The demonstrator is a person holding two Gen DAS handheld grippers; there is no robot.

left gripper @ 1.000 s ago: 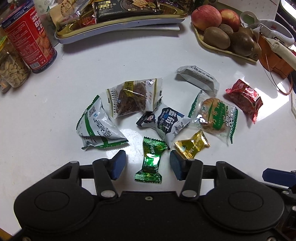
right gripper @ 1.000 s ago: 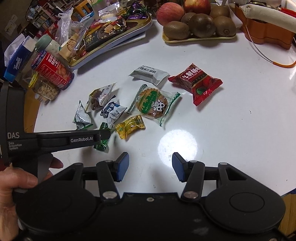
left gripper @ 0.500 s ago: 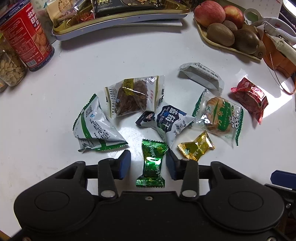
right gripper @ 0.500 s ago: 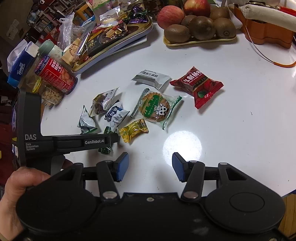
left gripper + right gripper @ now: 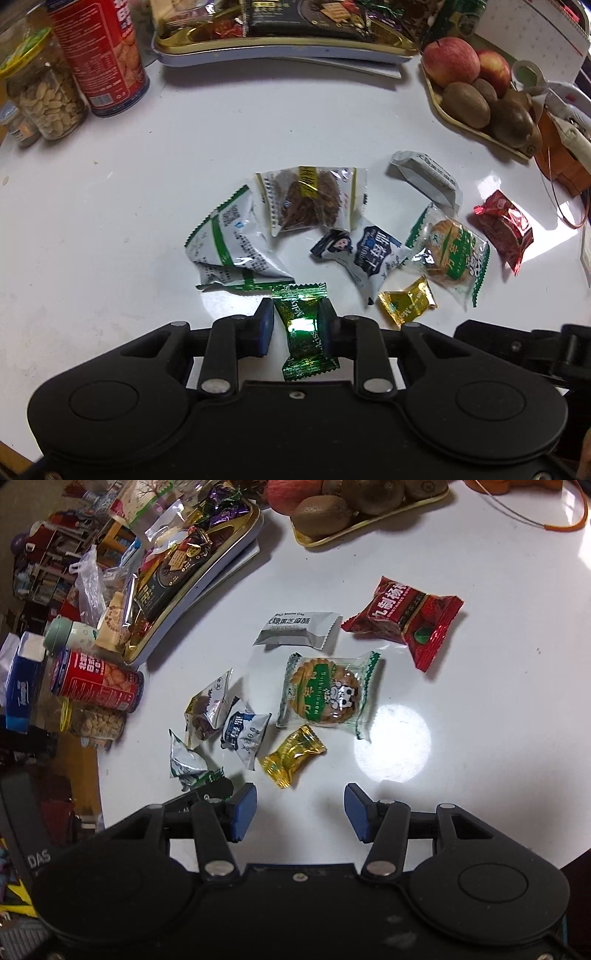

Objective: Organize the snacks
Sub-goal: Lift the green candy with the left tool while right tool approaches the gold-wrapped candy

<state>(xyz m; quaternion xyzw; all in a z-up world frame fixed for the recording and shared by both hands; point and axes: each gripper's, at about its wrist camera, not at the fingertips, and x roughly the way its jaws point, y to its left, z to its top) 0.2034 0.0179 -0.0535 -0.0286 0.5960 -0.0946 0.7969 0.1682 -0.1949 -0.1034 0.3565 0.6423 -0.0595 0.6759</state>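
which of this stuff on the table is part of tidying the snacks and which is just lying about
Part of the job:
- green candy, between the left tongs, which have just been closing on it
- gold candy
- biscuit pack
- red pack
- snack tray

Lying about:
- fruit plate
- red can
- peanut jar
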